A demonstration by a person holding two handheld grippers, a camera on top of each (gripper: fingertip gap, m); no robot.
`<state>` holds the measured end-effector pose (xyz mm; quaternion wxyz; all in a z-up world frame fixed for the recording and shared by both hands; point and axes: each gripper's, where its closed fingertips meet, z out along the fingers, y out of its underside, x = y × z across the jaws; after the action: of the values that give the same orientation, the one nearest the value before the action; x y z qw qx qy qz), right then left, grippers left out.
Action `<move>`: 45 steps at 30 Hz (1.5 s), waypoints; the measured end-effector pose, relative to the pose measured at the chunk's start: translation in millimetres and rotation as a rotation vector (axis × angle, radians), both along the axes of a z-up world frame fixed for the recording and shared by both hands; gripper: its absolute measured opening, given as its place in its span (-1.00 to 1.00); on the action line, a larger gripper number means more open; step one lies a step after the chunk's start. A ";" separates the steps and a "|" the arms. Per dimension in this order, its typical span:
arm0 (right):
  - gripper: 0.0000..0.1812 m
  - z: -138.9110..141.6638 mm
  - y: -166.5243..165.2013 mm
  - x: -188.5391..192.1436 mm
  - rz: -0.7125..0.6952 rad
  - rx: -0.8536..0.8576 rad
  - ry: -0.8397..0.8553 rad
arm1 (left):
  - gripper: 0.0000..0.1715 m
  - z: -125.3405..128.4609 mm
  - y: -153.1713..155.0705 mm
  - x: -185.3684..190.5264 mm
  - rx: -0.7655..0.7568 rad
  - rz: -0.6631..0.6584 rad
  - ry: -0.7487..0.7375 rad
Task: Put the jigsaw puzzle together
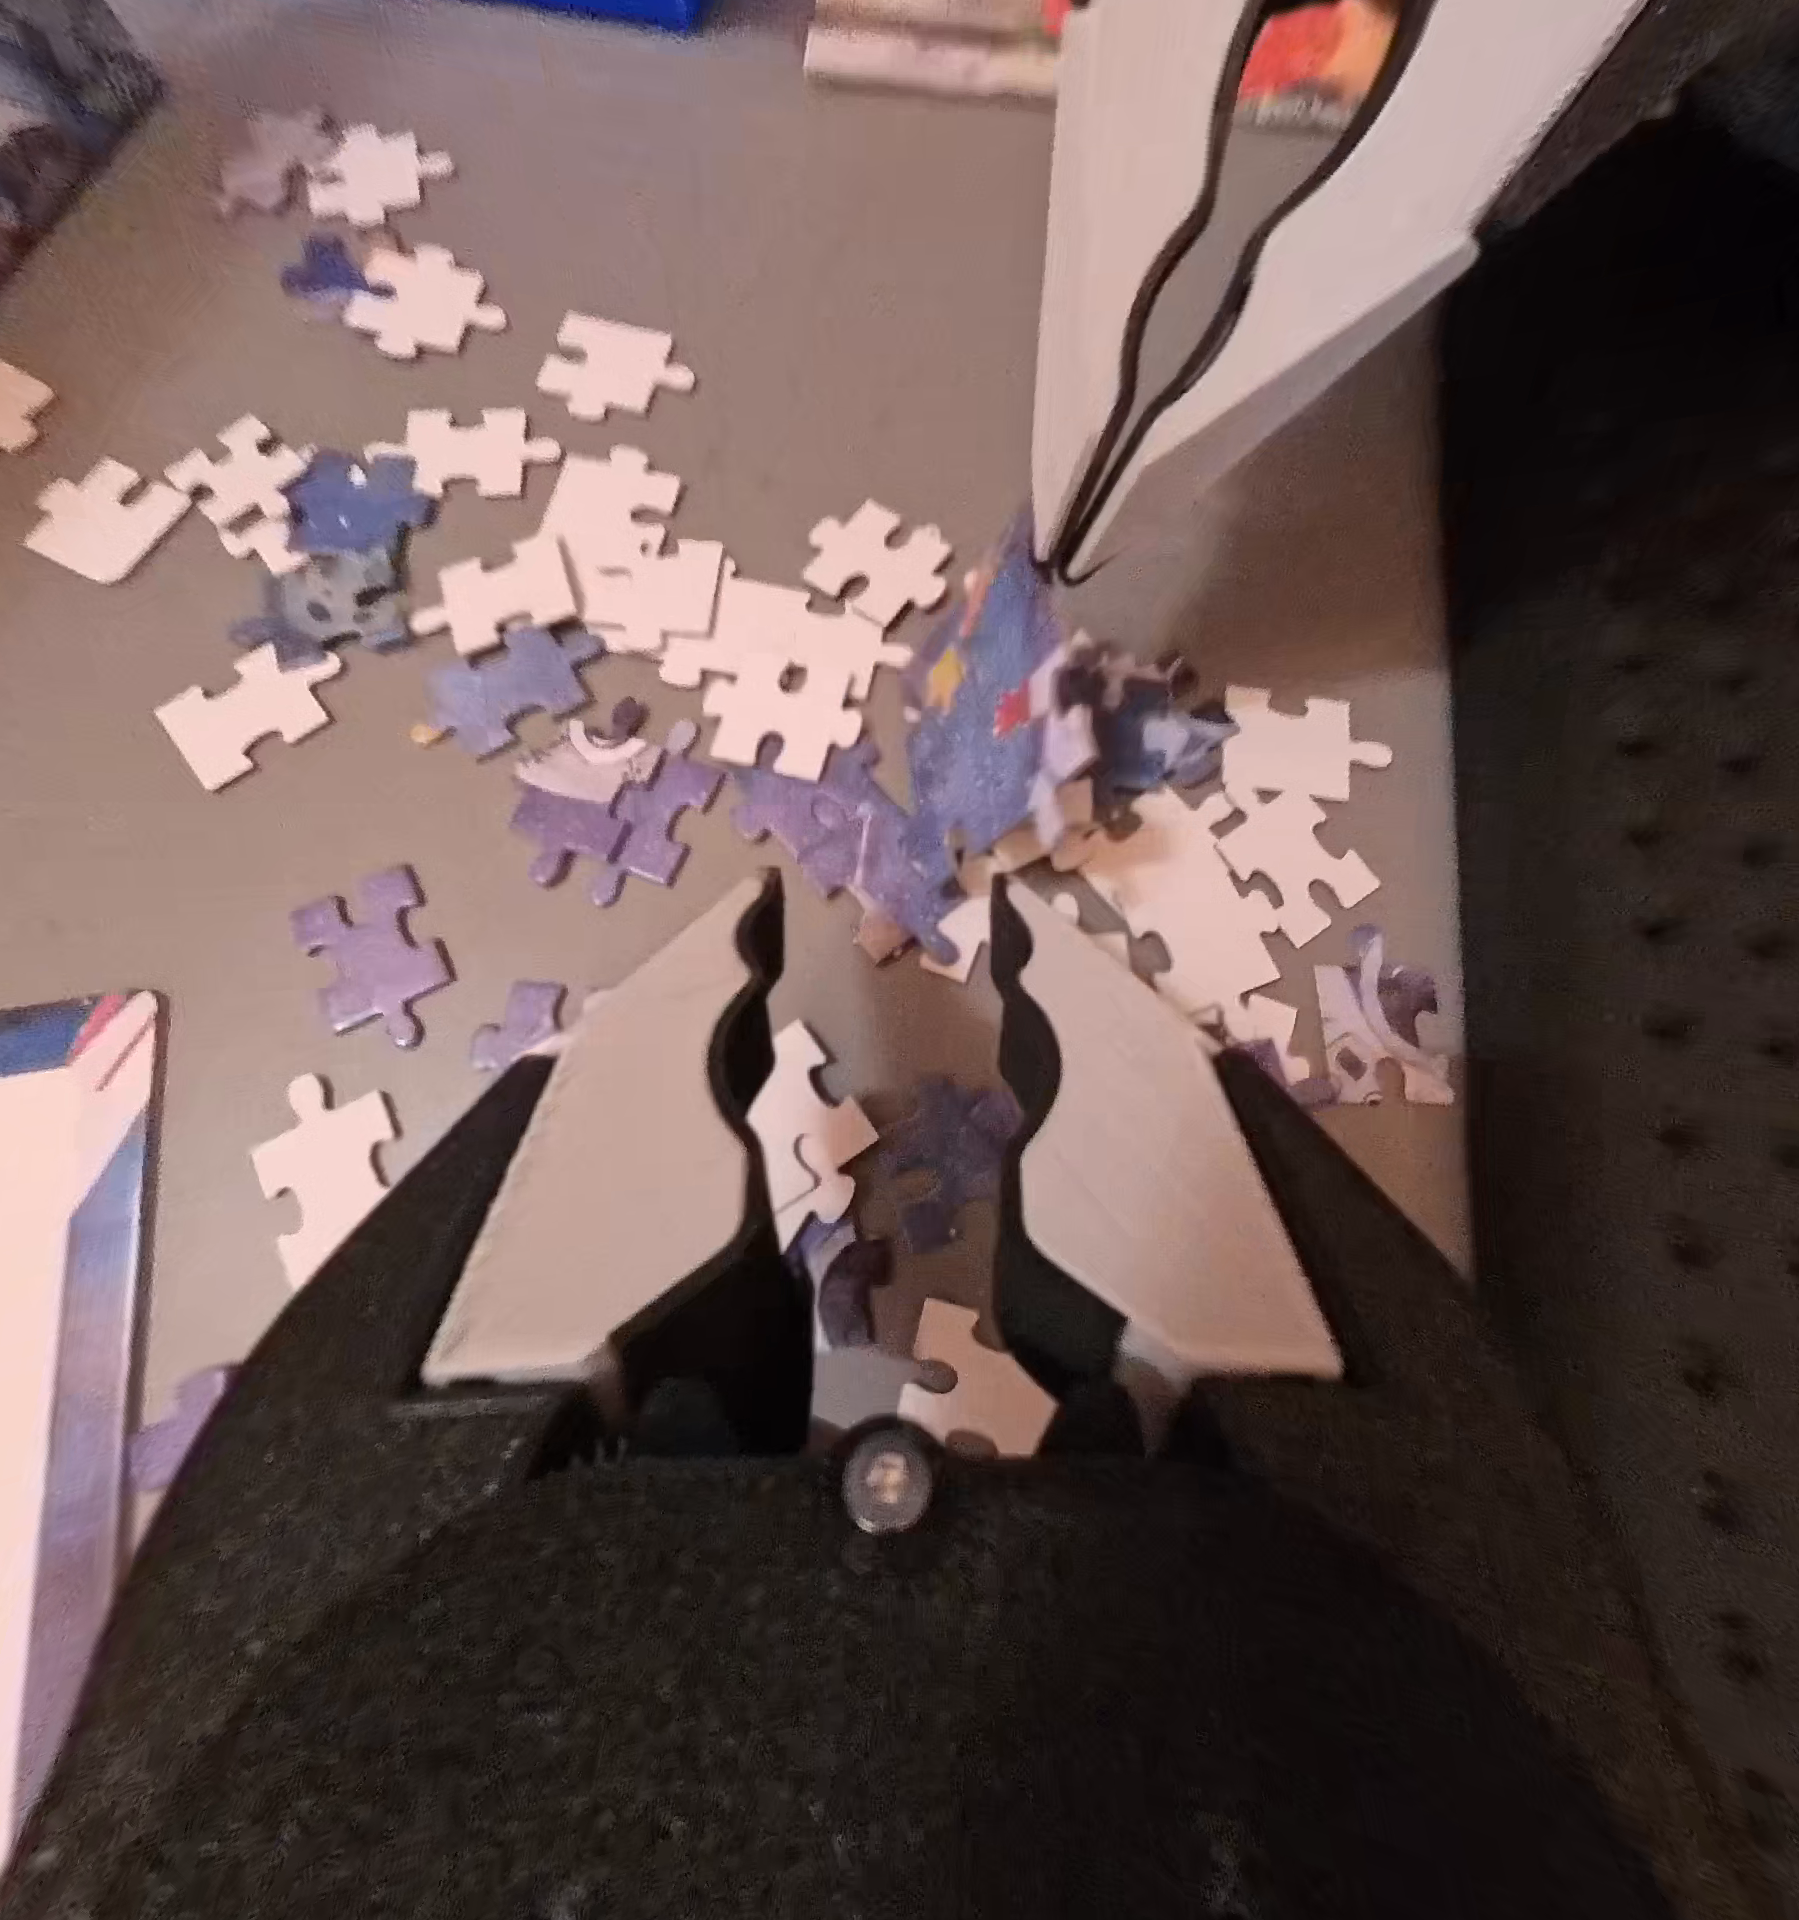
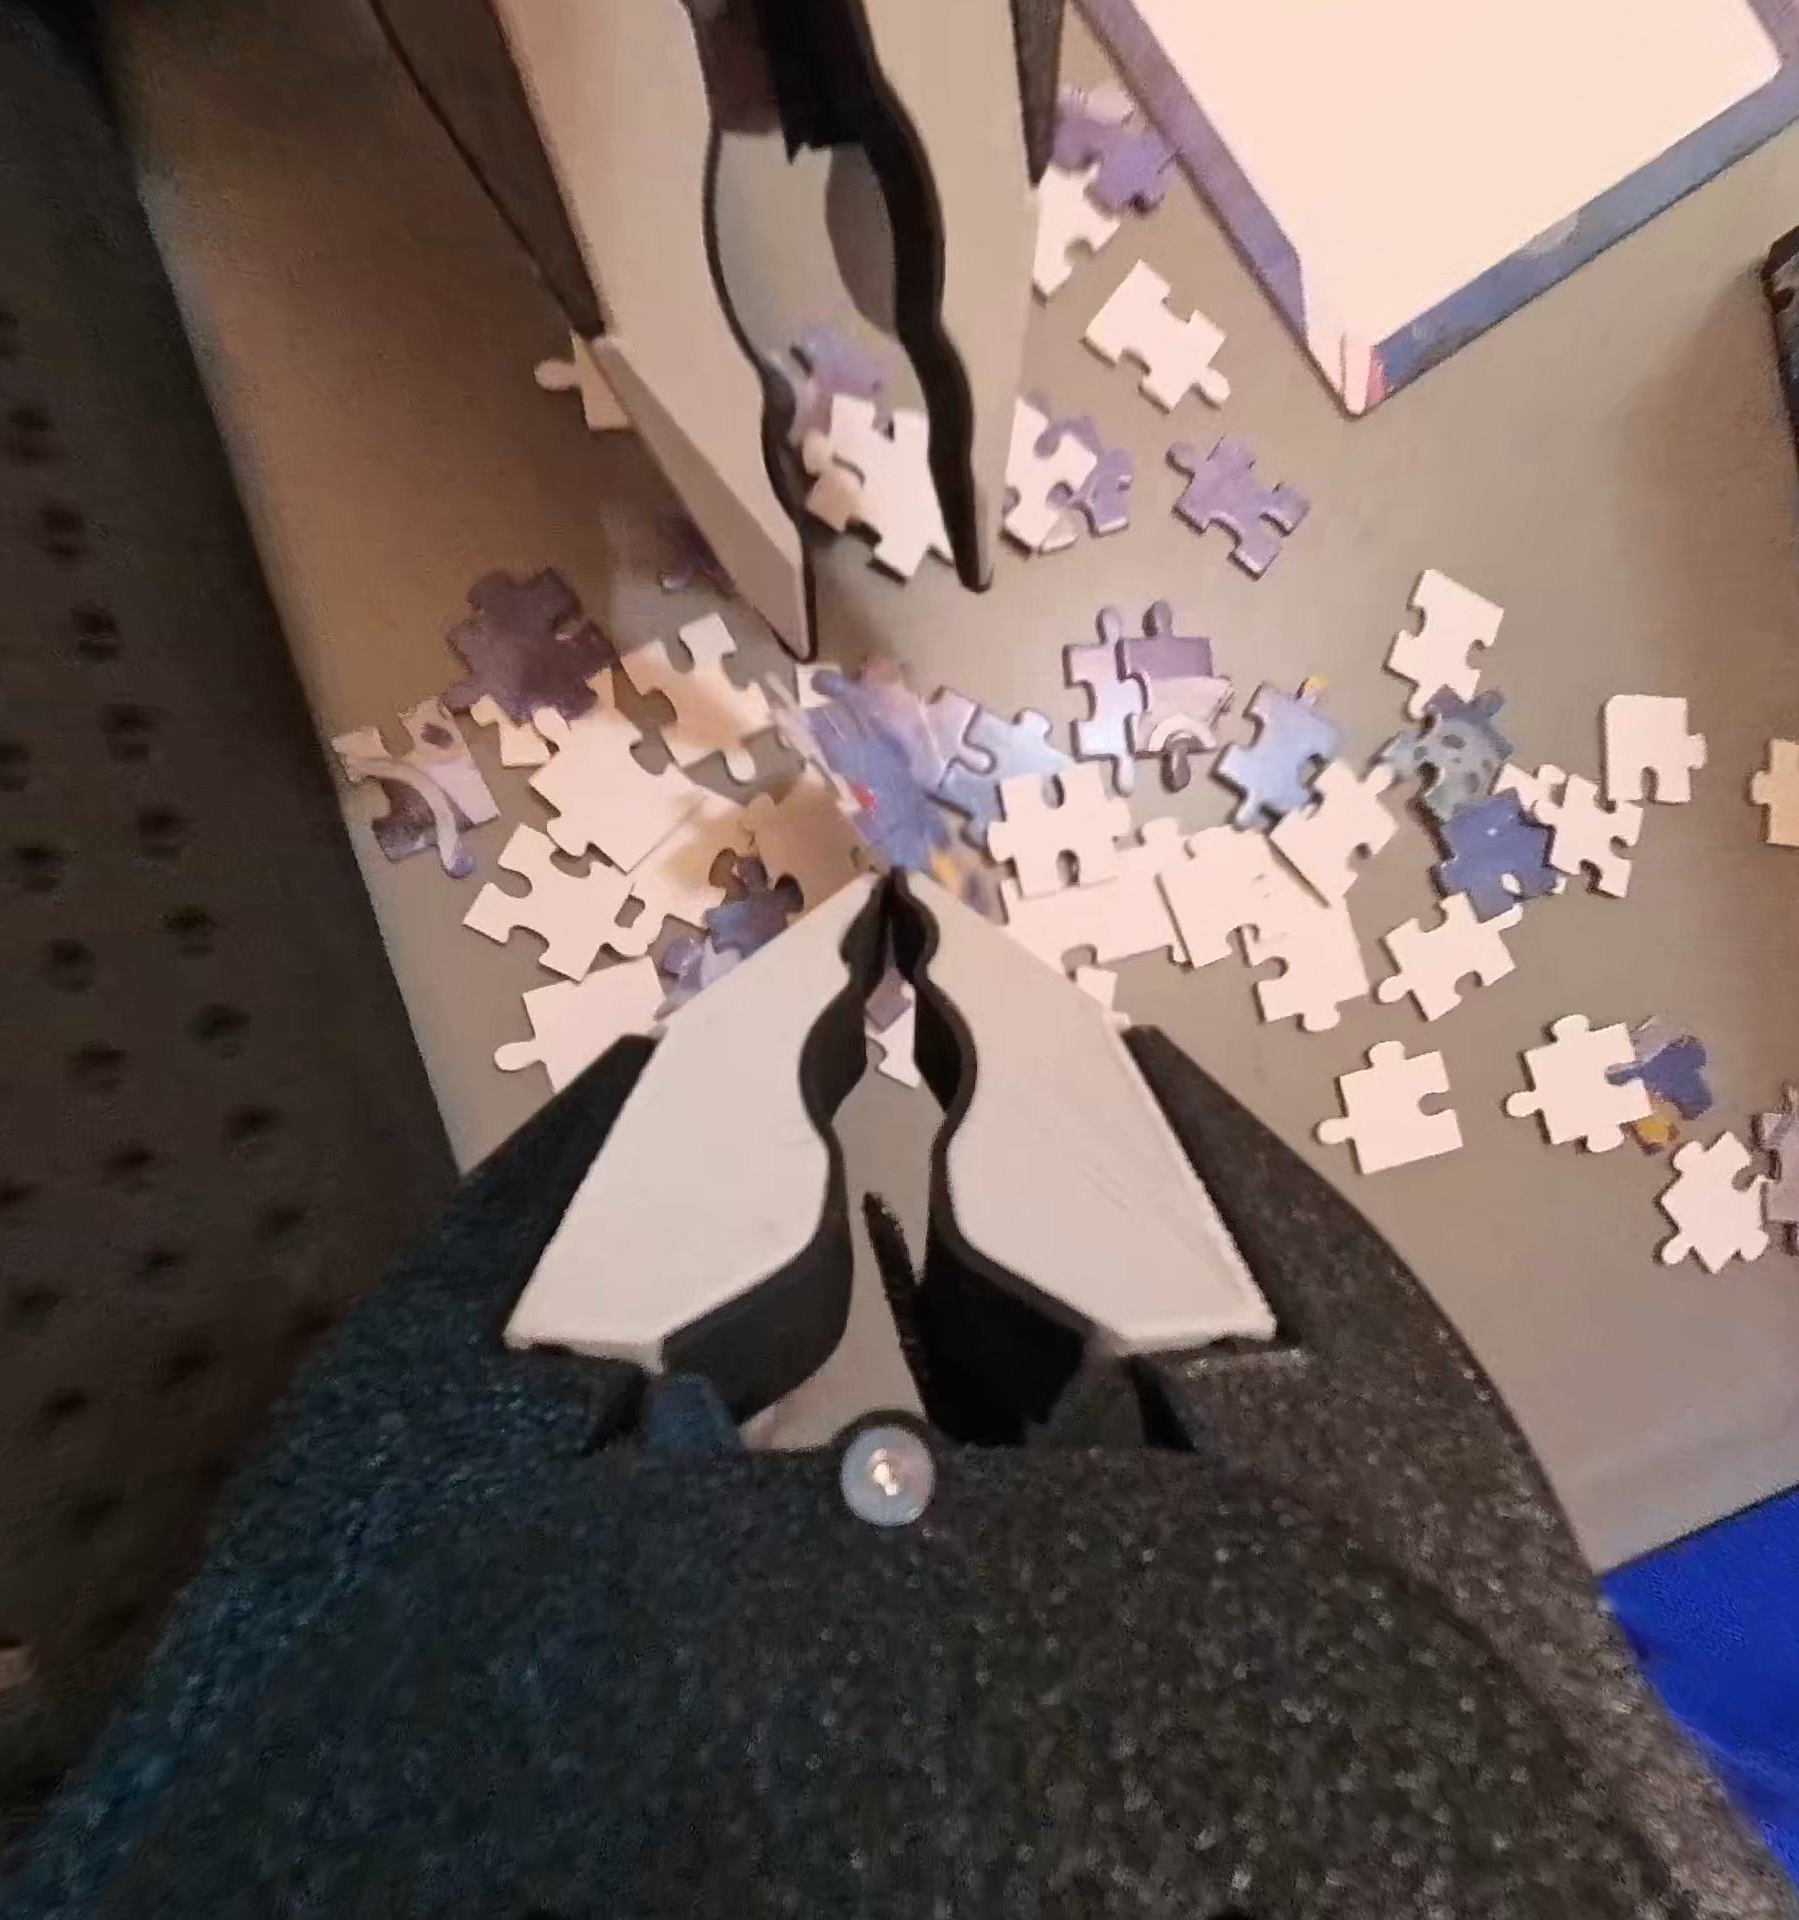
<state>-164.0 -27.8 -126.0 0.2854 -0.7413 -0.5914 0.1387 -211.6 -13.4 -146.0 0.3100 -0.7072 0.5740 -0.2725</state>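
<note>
The right gripper (image 2: 893, 883), a white two-finger tong with black wavy pads, has its tips pressed together on the edge of a blue joined clump of cardboard puzzle pieces with little yellow and red shapes (image 1: 988, 717), and it holds that clump tipped up on its edge. The grip is only on a thin bit, so the clump could slip out, or bend and break apart at the joins if it is pulled too fast. The left gripper (image 1: 887, 896), the same kind of tong, has its tips apart and holds nothing; it hangs just in front of the tipped clump. If it pushes in too hard, it could knock the clump loose or shove the pieces under it. The rest of the jigsaw lies as many loose cardboard pieces (image 1: 770, 675) spread on the flat grey table (image 1: 822, 312), some blue side up and many white side up, and lots of them lie on top of each other. That pile sits right under both tongs, so it is hard to pick one piece without bumping others. A white open cardboard box with a blue rim (image 2: 1446, 156) sits to the left gripper's side, near the pieces. A dark padded wall with small dots (image 1: 1653, 935) stands close on the right gripper's side, and some pieces lie right against it, so there is little room there.
</note>
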 end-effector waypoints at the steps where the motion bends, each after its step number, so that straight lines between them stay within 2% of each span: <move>1: -1.00 10.5 0.7 -4.8 0.006 -0.004 0.042 | -0.49 9.6 -0.8 3.6 0.013 -0.008 -0.048; 3: -1.00 28.8 3.8 -14.2 0.023 -0.031 0.110 | -0.45 25.6 -8.7 10.9 0.040 -0.050 -0.124; 5: -1.00 39.1 16.5 -19.3 0.011 -0.056 0.122 | -0.50 35.7 -13.3 14.5 0.081 -0.075 -0.163; 8: -1.00 46.2 45.0 -25.1 -0.015 -0.077 0.146 | -0.58 33.6 -13.4 9.1 0.058 -0.074 -0.148; 10: -0.99 37.5 42.8 -24.3 0.005 -0.219 0.160 | -0.58 26.1 -13.1 4.4 0.007 -0.071 -0.125; 11: -0.90 30.5 38.1 -21.7 0.015 -0.261 0.156 | -0.58 20.6 -13.1 2.3 -0.009 -0.070 -0.103; 12: -0.81 21.2 32.1 -16.3 0.013 -0.274 0.132 | -0.58 14.5 -12.4 0.6 -0.010 -0.067 -0.076; 14: -0.76 1.5 15.6 -1.5 -0.011 -0.244 0.085 | -0.60 2.2 -12.0 0.5 -0.014 -0.062 -0.018; 17: -0.59 -22.6 -8.7 28.1 -0.122 -0.283 0.079 | -0.82 -3.9 -31.2 13.9 -0.045 -0.137 0.005; 21: -0.48 -36.0 -22.8 44.0 -0.251 -0.407 0.198 | -0.97 -14.1 -56.3 29.0 -0.041 -0.231 0.051; 23: -0.46 -44.2 -28.7 40.7 -0.253 -0.443 0.204 | -1.00 -20.5 -59.6 37.1 -0.037 -0.230 0.062; 25: -0.51 -39.0 -28.9 30.9 -0.236 -0.441 0.263 | -1.00 -24.9 -54.8 43.2 -0.026 -0.193 0.066; 27: -0.49 -41.2 -27.0 26.3 -0.255 -0.447 0.275 | -1.00 -25.6 -54.3 43.2 -0.039 -0.185 0.072; 30: -0.49 -29.7 -22.0 17.3 -0.274 -0.455 0.378 | -1.00 -25.5 -55.6 40.9 -0.044 -0.194 0.073; 31: -0.65 -17.0 -21.8 12.3 -0.251 -0.463 0.458 | -1.00 -25.5 -56.5 40.6 -0.042 -0.201 0.072; 32: -0.96 6.9 -30.1 2.4 -0.161 -0.504 0.594 | -1.00 -25.5 -55.2 41.1 -0.026 -0.201 0.071; 33: -0.98 29.8 -34.4 -4.0 -0.102 -0.534 0.732 | -1.00 -25.5 -54.9 41.7 -0.018 -0.202 0.070; 34: -0.91 39.1 -33.7 -5.4 -0.097 -0.553 0.798 | -1.00 -25.5 -54.9 41.9 -0.017 -0.204 0.069; 37: -0.60 7.5 -22.4 1.3 -0.220 -0.520 0.648 | -1.00 -25.5 -54.5 40.5 -0.017 -0.205 0.068; 39: -0.44 -15.1 -29.2 3.8 -0.243 -0.480 0.489 | -1.00 -25.6 -53.5 39.8 -0.019 -0.203 0.068; 41: -0.36 -33.1 -34.6 4.5 -0.244 -0.384 0.329 | -1.00 -25.6 -53.5 39.9 -0.024 -0.200 0.067; 42: -0.34 -40.2 -34.1 4.4 -0.249 -0.331 0.264 | -1.00 -25.6 -53.3 40.1 -0.024 -0.199 0.066; 44: -0.45 -42.1 -24.9 3.2 -0.272 -0.225 0.203 | -1.00 -25.7 -53.3 40.6 -0.028 -0.197 0.060; 45: -0.64 -40.5 -24.0 1.3 -0.267 -0.213 0.197 | -1.00 -25.7 -53.3 40.9 -0.031 -0.195 0.058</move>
<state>-162.6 -51.8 -166.4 0.2779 -0.8219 -0.4391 0.2334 -170.6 -66.7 -171.8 0.2545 -0.6602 0.6446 -0.2896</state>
